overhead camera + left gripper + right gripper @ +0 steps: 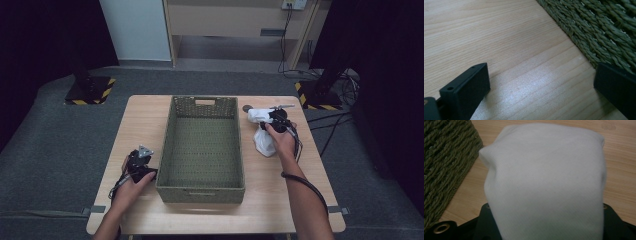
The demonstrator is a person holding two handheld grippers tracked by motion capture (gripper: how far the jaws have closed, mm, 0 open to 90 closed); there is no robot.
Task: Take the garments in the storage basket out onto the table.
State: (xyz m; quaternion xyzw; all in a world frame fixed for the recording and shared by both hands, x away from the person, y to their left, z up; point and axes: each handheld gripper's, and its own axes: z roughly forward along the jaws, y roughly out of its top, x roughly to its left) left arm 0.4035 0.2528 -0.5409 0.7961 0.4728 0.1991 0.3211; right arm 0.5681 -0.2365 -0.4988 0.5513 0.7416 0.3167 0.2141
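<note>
1. Clearly, the right gripper [274, 120] has its fingers pinching a white cloth [544, 177], bunched on the table [145, 120] just right of the green woven basket [202, 187], toward the far side
2. Gripping the bundle suits lifting it into the basket, I judge
3. Meanwhile the left gripper [141, 165] rests near the basket's left wall, fingers [465, 91] spread on nothing, likely waiting

A green woven basket [202, 146] sits mid-table [150, 112]; a small dark round object [247, 108] lies just beyond its far right corner.
</note>
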